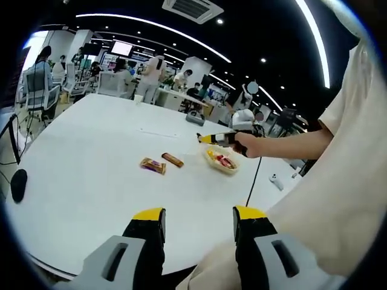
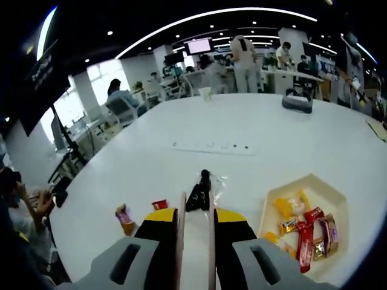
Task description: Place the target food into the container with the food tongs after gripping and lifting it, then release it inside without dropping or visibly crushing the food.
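My right gripper (image 2: 195, 215) is shut on the food tongs (image 2: 181, 232), whose black tips (image 2: 199, 192) sit close together above the white table (image 2: 254, 130). A clear crinkled wrapper (image 2: 219, 181) lies right beside the tips; I cannot tell if they grip it. The pale tray container (image 2: 314, 181) holding several wrapped snacks stands to the right of the tongs. Two wrapped snacks (image 2: 125, 219) (image 2: 159, 204) lie left of my jaws. In the left gripper view, my left gripper (image 1: 199, 214) is open and holds nothing. Beyond it lie two snack bars (image 1: 153, 165) (image 1: 172, 159) and the container (image 1: 231, 170). The right gripper (image 1: 208, 138) hovers over it.
A white power strip (image 2: 211, 145) lies mid-table, with a paper cup (image 2: 205, 93) and a dark device (image 2: 297, 101) farther back. A black object (image 1: 18, 184) sits at the table's left edge. A cable (image 1: 254, 178) hangs from the right hand. People and chairs stand beyond the table.
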Action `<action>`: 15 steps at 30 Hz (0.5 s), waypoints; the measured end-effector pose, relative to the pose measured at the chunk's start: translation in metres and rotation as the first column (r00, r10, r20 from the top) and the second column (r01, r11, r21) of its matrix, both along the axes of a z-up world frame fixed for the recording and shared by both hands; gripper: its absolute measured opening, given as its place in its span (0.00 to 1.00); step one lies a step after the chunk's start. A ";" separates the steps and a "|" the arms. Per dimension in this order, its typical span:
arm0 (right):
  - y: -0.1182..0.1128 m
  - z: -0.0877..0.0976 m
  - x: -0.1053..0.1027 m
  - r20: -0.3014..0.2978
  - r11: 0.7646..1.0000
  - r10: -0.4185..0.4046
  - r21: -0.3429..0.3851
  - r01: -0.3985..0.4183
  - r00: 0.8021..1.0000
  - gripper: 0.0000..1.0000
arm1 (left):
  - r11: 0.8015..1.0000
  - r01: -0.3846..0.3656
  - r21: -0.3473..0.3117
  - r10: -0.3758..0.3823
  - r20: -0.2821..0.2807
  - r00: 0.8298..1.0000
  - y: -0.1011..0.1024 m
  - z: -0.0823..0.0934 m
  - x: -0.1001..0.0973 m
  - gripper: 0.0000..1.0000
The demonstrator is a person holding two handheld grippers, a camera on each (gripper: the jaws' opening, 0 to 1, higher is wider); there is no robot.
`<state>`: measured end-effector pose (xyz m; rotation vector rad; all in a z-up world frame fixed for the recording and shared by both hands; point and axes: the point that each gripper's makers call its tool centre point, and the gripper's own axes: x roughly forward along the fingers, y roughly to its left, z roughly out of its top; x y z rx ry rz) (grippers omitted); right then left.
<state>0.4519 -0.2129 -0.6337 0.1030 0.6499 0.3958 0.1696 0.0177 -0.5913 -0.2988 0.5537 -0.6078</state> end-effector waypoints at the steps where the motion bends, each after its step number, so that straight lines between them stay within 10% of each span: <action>1: 0.000 0.001 0.000 0.002 1.000 0.000 0.001 0.000 1.000 0.22 | 1.000 0.004 -0.003 -0.004 0.001 1.000 -0.001 0.001 0.000 0.44; 15: -0.013 0.025 0.006 0.067 0.999 -0.038 -0.004 0.038 0.997 0.22 | 0.999 0.037 -0.007 -0.037 0.008 0.999 0.001 0.001 0.001 0.45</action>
